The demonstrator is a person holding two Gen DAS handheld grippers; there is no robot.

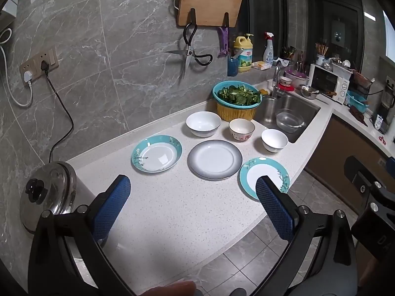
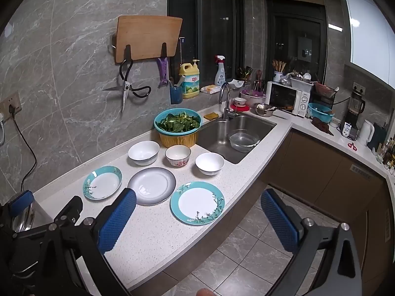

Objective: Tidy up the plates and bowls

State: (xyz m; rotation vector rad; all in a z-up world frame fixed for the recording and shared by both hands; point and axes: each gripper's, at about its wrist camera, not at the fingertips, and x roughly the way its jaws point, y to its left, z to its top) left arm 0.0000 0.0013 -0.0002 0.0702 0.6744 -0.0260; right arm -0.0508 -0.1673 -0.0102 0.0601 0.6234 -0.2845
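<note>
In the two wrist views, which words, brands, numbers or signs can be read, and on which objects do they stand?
"立白": white characters on the red label of the yellow detergent bottle; small print below is too blurred.
"DA": partial letters on the black gripper body at the edge of the left wrist view.
Spray bottle: label too small to read.
Microwave: panel markings too small to read.

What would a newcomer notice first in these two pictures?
Three round plates lie in a row near the front edge of the white speckled counter, two teal-rimmed and a grey-rimmed one between them, with three bowls behind. Farther back, a teal colander of green leaves stands beside the steel sink.
</note>
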